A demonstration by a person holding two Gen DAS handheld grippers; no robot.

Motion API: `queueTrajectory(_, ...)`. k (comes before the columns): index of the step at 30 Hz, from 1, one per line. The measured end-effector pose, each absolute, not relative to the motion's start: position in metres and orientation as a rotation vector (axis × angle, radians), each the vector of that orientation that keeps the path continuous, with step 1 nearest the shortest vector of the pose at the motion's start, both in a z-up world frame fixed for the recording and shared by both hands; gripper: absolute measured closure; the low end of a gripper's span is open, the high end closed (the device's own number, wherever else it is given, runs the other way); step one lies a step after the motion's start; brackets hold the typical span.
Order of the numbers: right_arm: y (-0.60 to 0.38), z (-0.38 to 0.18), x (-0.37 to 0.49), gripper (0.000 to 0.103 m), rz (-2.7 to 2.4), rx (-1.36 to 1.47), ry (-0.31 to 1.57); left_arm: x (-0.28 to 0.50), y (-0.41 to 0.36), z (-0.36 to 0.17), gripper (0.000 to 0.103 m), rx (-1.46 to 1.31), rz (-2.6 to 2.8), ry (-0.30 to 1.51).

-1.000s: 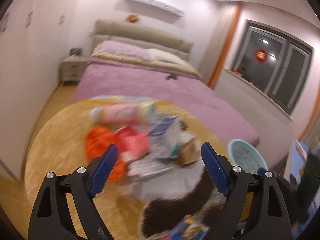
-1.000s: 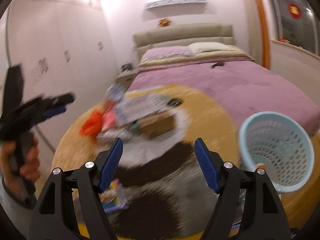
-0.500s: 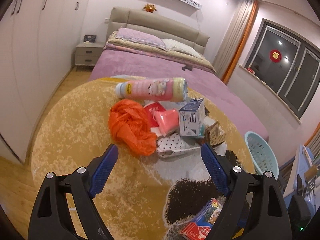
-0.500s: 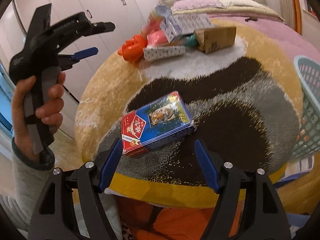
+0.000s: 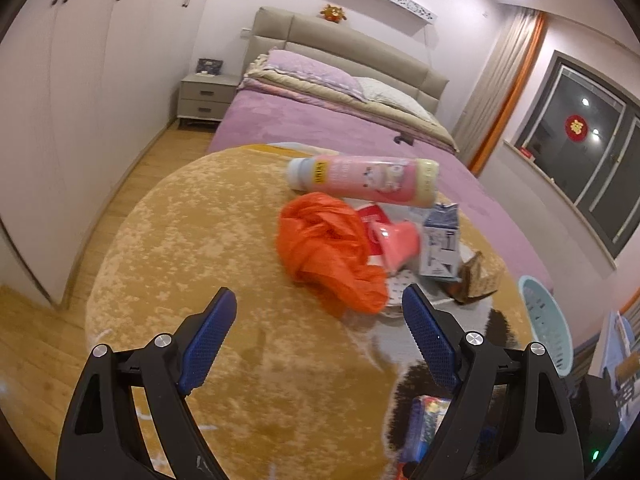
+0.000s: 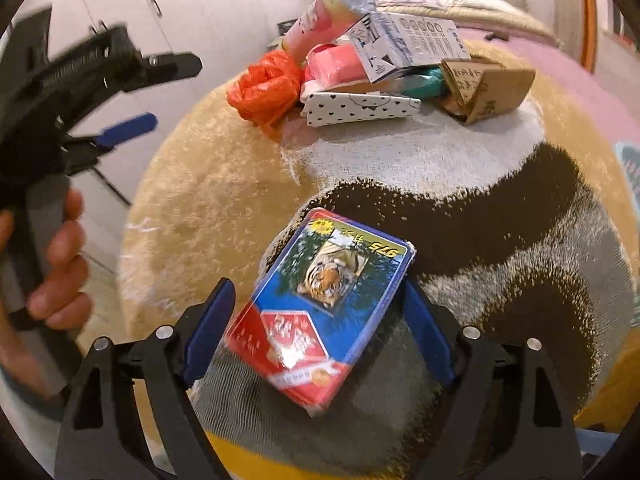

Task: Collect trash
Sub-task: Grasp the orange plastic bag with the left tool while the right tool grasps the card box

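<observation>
**Right gripper lowers over a card box as trash waits on a round rug**

Two handheld grippers work above a round, shaggy rug (image 6: 208, 184) in a bedroom. The rug is gold at the edge, with white and dark brown patches toward the middle.

The right gripper (image 6: 316, 316) points steeply down at a flat box (image 6: 320, 312) printed with a tiger, blue on top and red at its near end. The box lies flat on the grey-brown part of the rug, between the two blue pads. Its jaws are opening at this moment, and the pads do not appear to press the box, so it is not yet held. The wide spread seems meant to clear the box's sides before closing on it.

The left gripper (image 5: 316, 344) hangs over bare gold rug with its jaws wide apart and nothing between them. A hand (image 6: 56, 264) grips its handle at the left edge of the right camera's view. It seems aimed toward the pile ahead, ready for a second pickup.

That pile sits at the far side of the rug: a crumpled orange plastic bag (image 5: 328, 248), a pink bottle (image 5: 364, 180) lying on its side, a pink cup (image 5: 400, 246), a small blue and white carton (image 5: 440, 248), a white box with black hearts (image 6: 360, 108) and a torn brown cardboard box (image 6: 488, 88), all touching or overlapping.

A pale blue basket (image 5: 542, 328) stands at the rug's right edge, likely where the trash goes. A bed (image 5: 320, 128) with a purple cover lies behind.
</observation>
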State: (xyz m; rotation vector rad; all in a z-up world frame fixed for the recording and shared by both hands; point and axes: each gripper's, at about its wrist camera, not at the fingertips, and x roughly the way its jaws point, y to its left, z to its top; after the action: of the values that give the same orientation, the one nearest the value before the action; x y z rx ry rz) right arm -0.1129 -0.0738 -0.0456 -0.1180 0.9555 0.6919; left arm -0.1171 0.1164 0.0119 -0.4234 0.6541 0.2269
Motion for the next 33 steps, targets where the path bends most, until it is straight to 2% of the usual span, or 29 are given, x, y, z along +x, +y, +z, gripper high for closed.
queueTrajectory(4,-0.066,-0.049,-0.122,0.023,0.64,-0.193,0.908,-0.107,0.121,0.005,0.02,-0.413,0.223,0.673)
queueTrajectory(7,-0.072,-0.048,-0.124,0.033,0.622,-0.196,0.893,-0.09,0.121,0.002,0.02,-0.417,0.206,0.69)
queueTrajectory(10,-0.082,-0.044,-0.12,0.038,0.615,-0.182,0.891,-0.067,0.119,-0.003,0.019,-0.421,0.195,0.713)
queueTrajectory(16,-0.112,-0.035,-0.104,0.04,0.588,-0.138,0.855,-0.025,0.128,-0.019,0.02,-0.453,0.252,0.785)
queueTrajectory(18,-0.125,-0.032,-0.095,0.04,0.58,-0.118,0.846,-0.018,0.131,-0.025,0.023,-0.456,0.262,0.807)
queueTrajectory(19,-0.129,-0.03,-0.092,0.04,0.578,-0.113,0.844,-0.014,0.131,-0.028,0.031,-0.459,0.26,0.818)
queueTrajectory(21,-0.136,-0.028,-0.083,0.041,0.579,-0.103,0.836,-0.013,0.133,-0.031,0.035,-0.463,0.264,0.826)
queueTrajectory(23,-0.144,-0.025,-0.076,0.041,0.583,-0.099,0.82,-0.018,0.134,-0.03,0.049,-0.464,0.261,0.807)
queueTrajectory(25,-0.148,-0.024,-0.069,0.04,0.588,-0.104,0.811,-0.026,0.137,-0.027,0.054,-0.477,0.257,0.789)
queueTrajectory(33,-0.148,-0.036,-0.053,0.039,0.616,-0.152,0.814,-0.071,0.124,-0.016,0.057,-0.472,0.233,0.726)
